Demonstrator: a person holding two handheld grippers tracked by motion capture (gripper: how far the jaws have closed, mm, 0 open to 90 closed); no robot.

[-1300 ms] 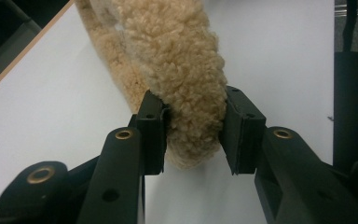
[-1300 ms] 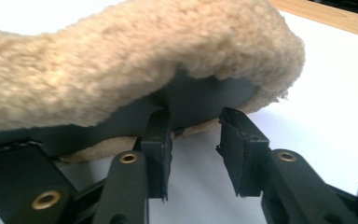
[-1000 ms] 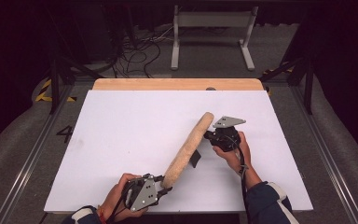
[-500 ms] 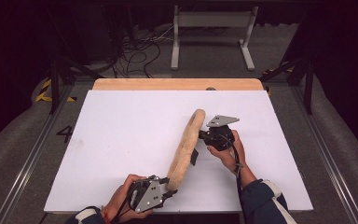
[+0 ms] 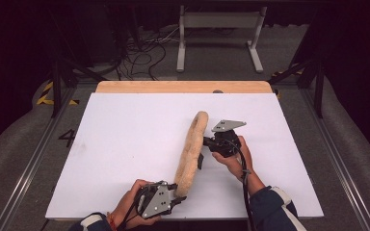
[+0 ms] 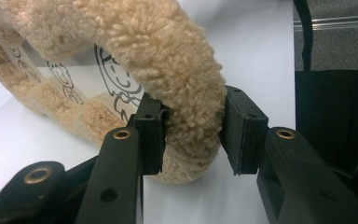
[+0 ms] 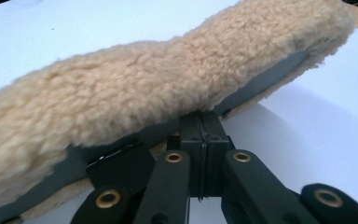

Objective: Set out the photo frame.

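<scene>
Fleece cover (image 5: 191, 149) stood on edge on the white table (image 5: 125, 139), running from near the front edge up toward the middle, held between 2 grippers. Left gripper (image 5: 177, 191), in the left hand (image 5: 127, 209) at the front edge, was clamped on the cover's near end; in the left gripper view both pads pressed into the fleece rim (image 6: 186, 107), with a printed lining (image 6: 114, 86) visible inside the loop. Right gripper (image 5: 203, 151), in the right hand (image 5: 231, 159), sat at the cover's right side about mid-length. In the right gripper view its jaws were pressed together just under the cover's grey lower edge (image 7: 261, 79); couldn't tell whether any fabric was pinched.
</scene>
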